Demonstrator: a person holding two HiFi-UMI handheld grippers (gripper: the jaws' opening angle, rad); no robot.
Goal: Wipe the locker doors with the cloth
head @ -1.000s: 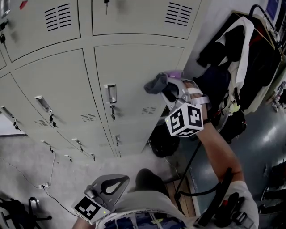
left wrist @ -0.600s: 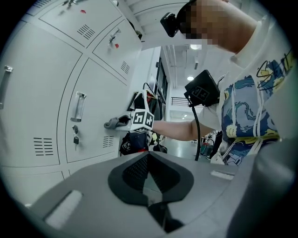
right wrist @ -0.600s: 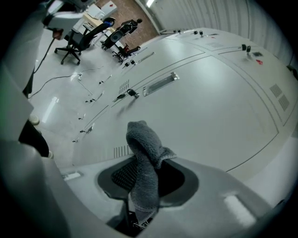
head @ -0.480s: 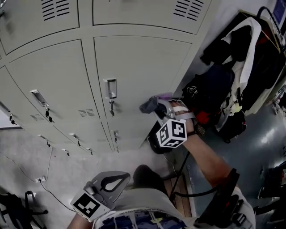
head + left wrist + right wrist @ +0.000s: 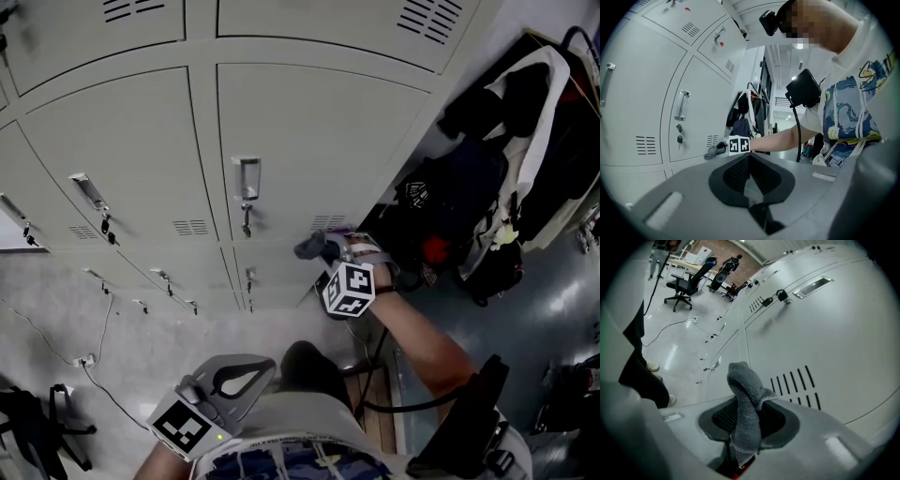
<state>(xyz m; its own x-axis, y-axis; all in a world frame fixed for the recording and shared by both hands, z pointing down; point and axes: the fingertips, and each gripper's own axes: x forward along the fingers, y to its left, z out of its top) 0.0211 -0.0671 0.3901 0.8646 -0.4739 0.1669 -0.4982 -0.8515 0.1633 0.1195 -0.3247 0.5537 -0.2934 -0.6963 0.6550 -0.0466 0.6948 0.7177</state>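
Note:
The grey cloth (image 5: 310,247) is pressed against the lower right corner of a pale grey locker door (image 5: 309,141), beside its vent slots (image 5: 328,222). My right gripper (image 5: 328,249) is shut on the cloth, its marker cube (image 5: 349,289) facing the head camera. In the right gripper view the cloth (image 5: 745,399) sticks up folded from the closed jaws of the right gripper (image 5: 742,448), with the vent slots (image 5: 797,385) just to its right. My left gripper (image 5: 236,382) hangs low by the person's body, away from the lockers. The left gripper (image 5: 750,185) is shut and holds nothing.
Bags and jackets (image 5: 506,169) hang on a rack right of the lockers. The door's handle and key (image 5: 247,187) lie left of the cloth. Cables (image 5: 94,356) trail over the floor, and office chairs (image 5: 686,284) stand farther off.
My right gripper has slid the cloth down the locker door, from mid height to the bottom corner by the vents. The left gripper has stayed put.

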